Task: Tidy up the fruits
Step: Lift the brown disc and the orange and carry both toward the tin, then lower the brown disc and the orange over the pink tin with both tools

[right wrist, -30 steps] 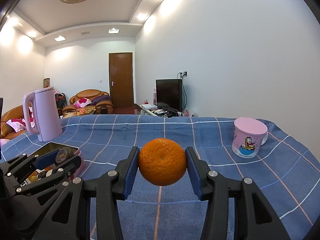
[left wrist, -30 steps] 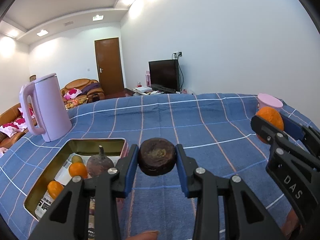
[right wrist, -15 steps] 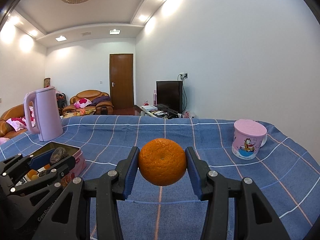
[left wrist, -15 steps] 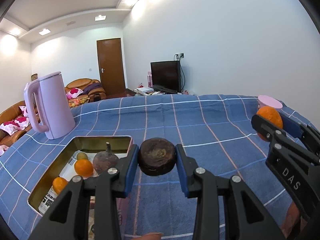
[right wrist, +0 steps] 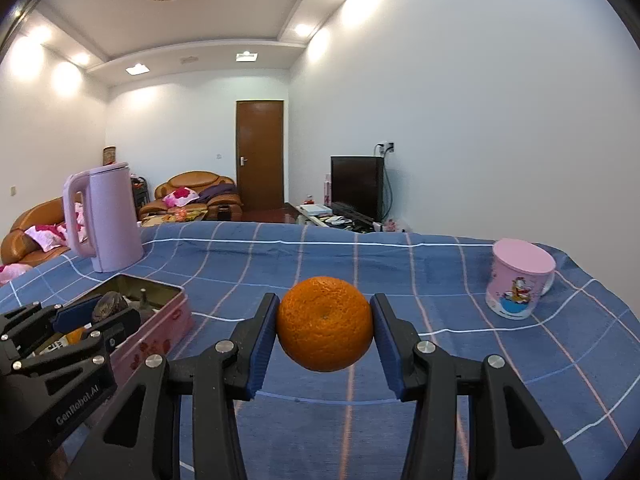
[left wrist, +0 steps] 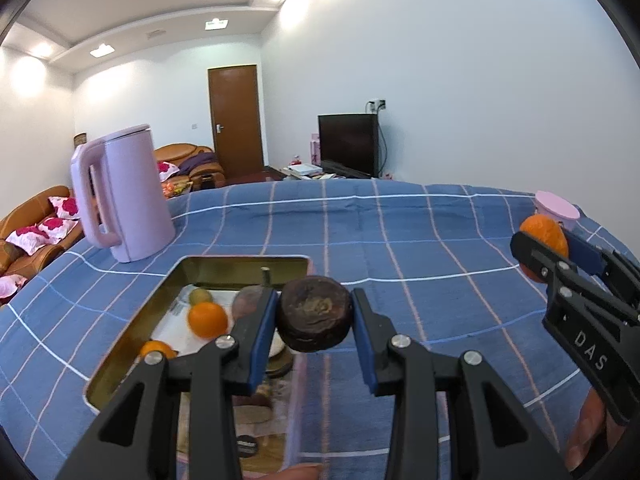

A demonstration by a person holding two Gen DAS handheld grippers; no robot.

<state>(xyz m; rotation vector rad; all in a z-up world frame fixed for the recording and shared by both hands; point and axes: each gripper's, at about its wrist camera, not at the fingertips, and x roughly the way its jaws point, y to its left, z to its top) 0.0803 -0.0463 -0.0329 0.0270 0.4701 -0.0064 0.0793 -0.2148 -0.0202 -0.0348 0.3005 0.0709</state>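
My left gripper (left wrist: 315,316) is shut on a dark brown round fruit (left wrist: 315,314) and holds it above the right edge of an open metal tin (left wrist: 244,264). The tin holds two small oranges (left wrist: 207,319), a green fruit (left wrist: 199,295) and a dark stemmed fruit (left wrist: 250,302). My right gripper (right wrist: 325,330) is shut on an orange (right wrist: 325,330) above the blue checked cloth, to the right of the tin (right wrist: 160,336). The right gripper also shows at the right edge of the left wrist view (left wrist: 548,248). The left gripper also shows at the left edge of the right wrist view (right wrist: 100,312).
A tall pink kettle (left wrist: 120,196) stands behind the tin at the left. A pink lidded cup (right wrist: 520,278) stands at the right of the table. The blue checked cloth (left wrist: 400,232) covers the table. A sofa, a door and a TV lie beyond.
My left gripper has moved left with the dark fruit, now over the tin's right edge. The right gripper has kept its orange and hardly moved.
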